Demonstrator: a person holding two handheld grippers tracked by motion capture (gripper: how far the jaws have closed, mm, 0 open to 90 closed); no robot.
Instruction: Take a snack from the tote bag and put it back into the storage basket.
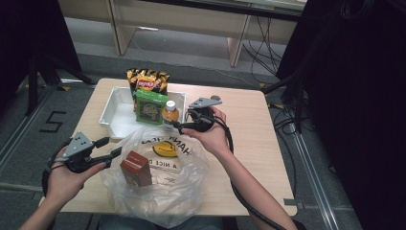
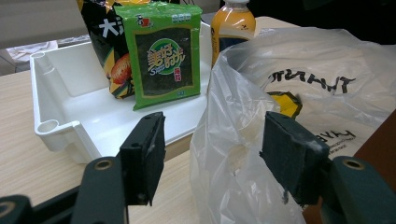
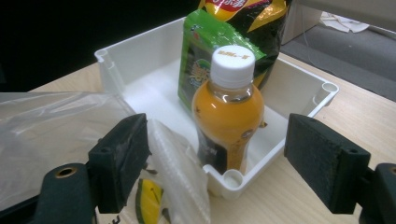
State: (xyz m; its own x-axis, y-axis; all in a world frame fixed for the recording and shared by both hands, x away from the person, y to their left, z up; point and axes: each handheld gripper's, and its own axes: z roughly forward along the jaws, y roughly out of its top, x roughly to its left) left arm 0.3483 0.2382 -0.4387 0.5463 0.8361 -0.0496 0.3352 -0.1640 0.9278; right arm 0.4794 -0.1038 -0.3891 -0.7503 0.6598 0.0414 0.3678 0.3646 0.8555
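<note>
Two grippers in play, and the right gripper (image 1: 181, 125) is the one lined up on the bottle (image 3: 229, 109). Its jaws stand wide apart with nothing between them. The orange bottle sits dead ahead of it, upright, white cap on top, long axis vertical. It stands in the near corner of the white tray (image 3: 299, 70), tight against the tray wall on the gripper's side. The jaws open level, so they'd straddle the bottle's body from either side, provided they clear that wall first.

Watch the plastic bag (image 3: 56, 126): a fold of its rim sits just beside the jaw on the left of the right gripper view and could get pinched.

The left gripper (image 1: 114, 147) is off at the far side of the bag, farther from the bottle. Its jaws gape around the bag's edge (image 2: 233, 154); pads don't look pressed on the film. A brown carton (image 1: 136, 167) is already in the bag.

My read: next move is straight forward, then close on the bottle.
</note>
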